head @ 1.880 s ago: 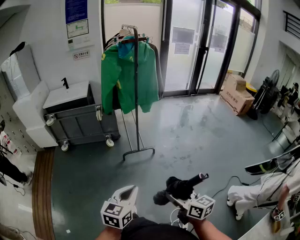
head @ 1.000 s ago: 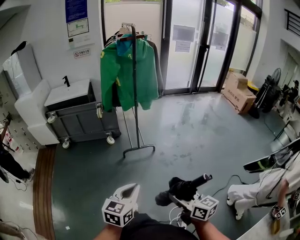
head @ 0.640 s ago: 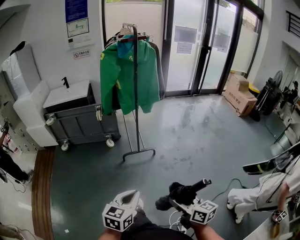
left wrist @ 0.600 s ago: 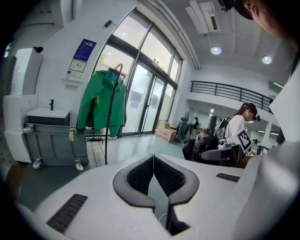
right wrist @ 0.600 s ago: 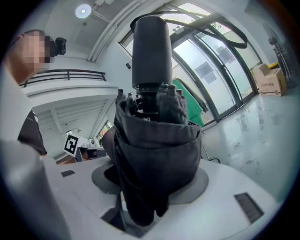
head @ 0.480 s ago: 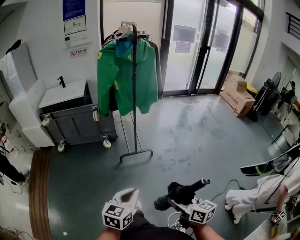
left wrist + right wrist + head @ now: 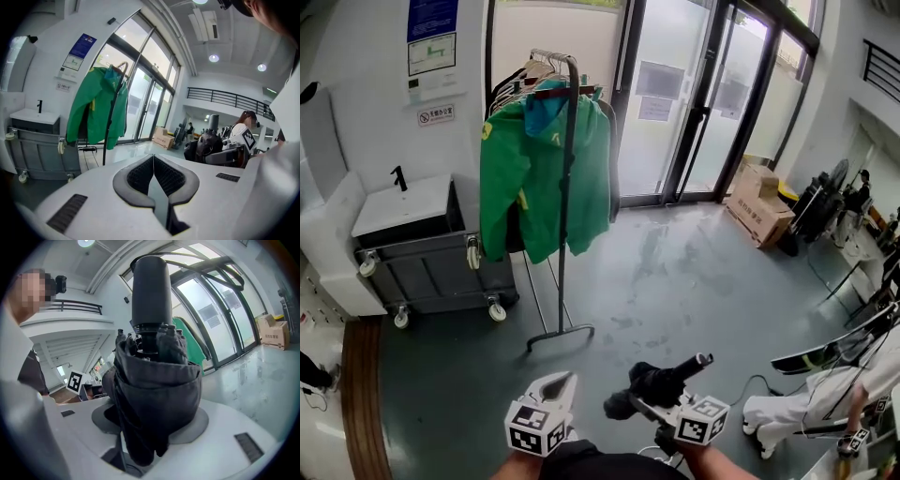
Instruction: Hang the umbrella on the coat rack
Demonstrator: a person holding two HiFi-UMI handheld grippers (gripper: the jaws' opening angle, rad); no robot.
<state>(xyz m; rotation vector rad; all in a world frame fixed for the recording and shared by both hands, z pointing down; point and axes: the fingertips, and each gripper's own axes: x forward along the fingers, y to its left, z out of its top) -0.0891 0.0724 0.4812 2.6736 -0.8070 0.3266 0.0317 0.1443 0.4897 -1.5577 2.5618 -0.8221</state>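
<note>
A folded black umbrella (image 7: 661,380) sits crosswise in my right gripper (image 7: 654,401), handle pointing up and right. In the right gripper view the umbrella (image 7: 154,380) fills the space between the jaws, which are shut on its bunched fabric. My left gripper (image 7: 555,386) is low in the head view beside the right one. Its pads (image 7: 140,176) meet with nothing between them. The coat rack (image 7: 563,187), a black pole on a floor base, stands ahead and to the left across the floor, with a green jacket (image 7: 539,178) on it. The left gripper view also shows that jacket (image 7: 91,112).
A grey wheeled cabinet with a sink (image 7: 422,258) stands left of the rack against the wall. Glass doors (image 7: 694,112) fill the back. Cardboard boxes (image 7: 757,202) lie at the right. A person in white (image 7: 806,403) and a floor cable (image 7: 750,384) are near right.
Both grippers and the view have travelled forward toward the coat rack, which now looks larger and nearer. The umbrella stays in the right gripper; the left stays shut.
</note>
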